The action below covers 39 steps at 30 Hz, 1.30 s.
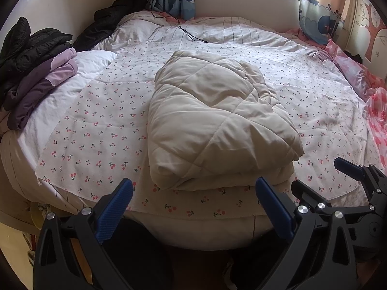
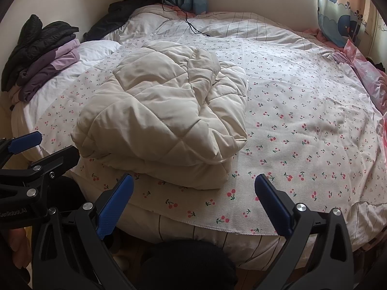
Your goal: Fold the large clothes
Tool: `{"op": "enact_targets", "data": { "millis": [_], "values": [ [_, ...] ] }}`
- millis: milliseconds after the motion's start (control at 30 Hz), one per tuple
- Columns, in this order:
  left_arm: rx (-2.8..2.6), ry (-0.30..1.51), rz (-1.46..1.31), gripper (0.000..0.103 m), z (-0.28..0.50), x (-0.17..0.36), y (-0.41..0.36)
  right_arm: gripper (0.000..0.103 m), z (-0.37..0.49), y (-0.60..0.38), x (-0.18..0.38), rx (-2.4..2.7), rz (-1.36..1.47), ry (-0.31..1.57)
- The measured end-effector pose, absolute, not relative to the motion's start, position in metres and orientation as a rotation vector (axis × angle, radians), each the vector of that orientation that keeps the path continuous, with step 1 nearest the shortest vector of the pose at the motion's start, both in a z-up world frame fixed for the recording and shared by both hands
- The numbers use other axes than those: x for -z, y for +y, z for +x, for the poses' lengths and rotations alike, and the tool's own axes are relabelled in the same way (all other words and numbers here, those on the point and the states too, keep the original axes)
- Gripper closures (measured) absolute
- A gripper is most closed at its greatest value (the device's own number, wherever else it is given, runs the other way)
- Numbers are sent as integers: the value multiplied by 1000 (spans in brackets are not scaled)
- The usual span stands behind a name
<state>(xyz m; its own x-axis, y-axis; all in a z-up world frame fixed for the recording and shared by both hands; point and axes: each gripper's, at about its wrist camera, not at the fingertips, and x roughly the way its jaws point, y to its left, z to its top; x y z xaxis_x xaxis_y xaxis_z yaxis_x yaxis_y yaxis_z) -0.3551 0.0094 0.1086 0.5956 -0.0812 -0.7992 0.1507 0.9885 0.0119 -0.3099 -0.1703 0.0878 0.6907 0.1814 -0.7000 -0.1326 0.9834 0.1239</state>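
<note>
Left claw: left gripper (image 1: 193, 188), black frame with blue ribbed pads, jaws spread wide with nothing between them, at 6 o'clock in its own view, held off the near edge of the bed.
Right claw: right gripper (image 2: 193, 186), same black and blue build, jaws also spread wide and empty, at 6 o'clock in its own view; it also shows at 4 o'clock in the left view (image 1: 348, 169).
Clothes pile: stack of black puffy jackets and purple folded garments (image 1: 36, 72), at 9 o'clock on the bed's left edge, well apart from both claws.
Task garment: cream quilted padded coat (image 1: 215, 120), folded into a thick bundle, lying at the centre of the left view and toward 10 o'clock of centre in the right view (image 2: 159, 113); just beyond the tips of both claws, touching neither.
Cloth under it: white cherry-print sheet (image 1: 96, 125) spread flat, the coat resting on it.
Bed: white striped duvet (image 2: 254, 29) beneath the sheet, showing at 12 o'clock.
Cable: thin black cord (image 1: 183, 30) trailing over the duvet at 12 o'clock.
Curtain: blue and pink cartoon-print curtain (image 1: 321, 17), at 1 o'clock by the window.
</note>
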Motion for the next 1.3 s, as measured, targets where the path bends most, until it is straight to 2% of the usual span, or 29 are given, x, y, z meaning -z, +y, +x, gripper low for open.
{"op": "enact_targets", "data": {
  "millis": [800, 1033, 1300],
  "values": [
    [140, 972, 62, 6, -350, -102, 7, 6, -304, -170, -83, -187, 67, 800],
    [64, 878, 94, 6, -356, -109, 12, 6, -303, -175, -83, -186, 77, 797],
    [61, 914, 82, 6, -351, -104, 12, 6, -304, -178, -83, -187, 80, 795]
  ]
}}
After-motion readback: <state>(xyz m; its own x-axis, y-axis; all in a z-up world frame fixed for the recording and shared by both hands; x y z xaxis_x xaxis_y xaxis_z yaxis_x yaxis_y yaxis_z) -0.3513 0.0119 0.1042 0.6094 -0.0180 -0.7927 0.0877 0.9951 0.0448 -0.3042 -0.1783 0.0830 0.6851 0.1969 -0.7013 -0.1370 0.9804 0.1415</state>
